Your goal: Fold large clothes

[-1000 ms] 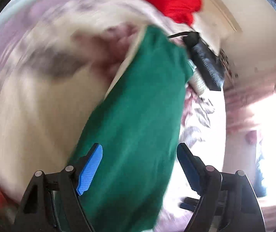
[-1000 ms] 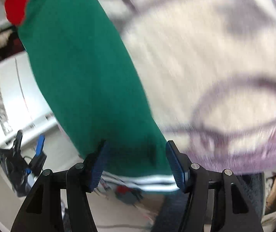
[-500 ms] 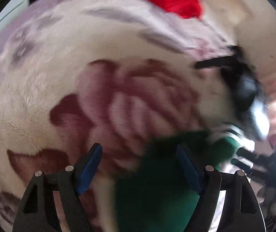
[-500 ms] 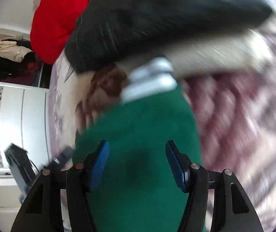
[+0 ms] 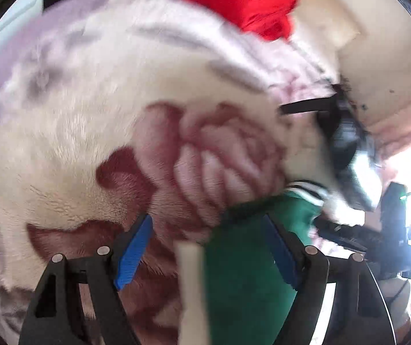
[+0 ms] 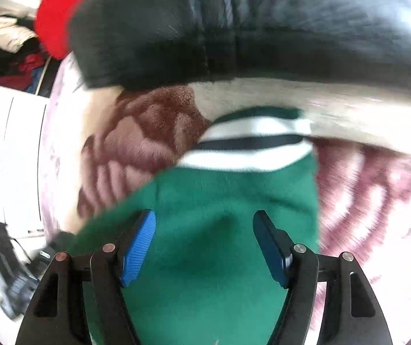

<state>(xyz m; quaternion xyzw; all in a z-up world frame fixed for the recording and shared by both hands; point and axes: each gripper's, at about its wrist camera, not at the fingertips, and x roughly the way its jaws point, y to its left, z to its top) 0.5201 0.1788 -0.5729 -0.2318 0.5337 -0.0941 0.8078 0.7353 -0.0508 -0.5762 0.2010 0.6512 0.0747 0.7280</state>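
Bedroom, floral fleece blanket (image 5: 96, 120) (clothes (image 6: 7, 33) heaped nearby)

Motion-blurred green garment (image 6: 222, 201), its lower part cut off at the frame's bottom edge.

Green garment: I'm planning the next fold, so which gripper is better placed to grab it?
Right. The right gripper is centred over the green garment, cloth filling the gap. The left gripper straddles its edge, half over the floral blanket.

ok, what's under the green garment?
The green garment lies on the floral fleece blanket, which shows around its striped cuff. Whatever is directly beneath the green fabric is covered.
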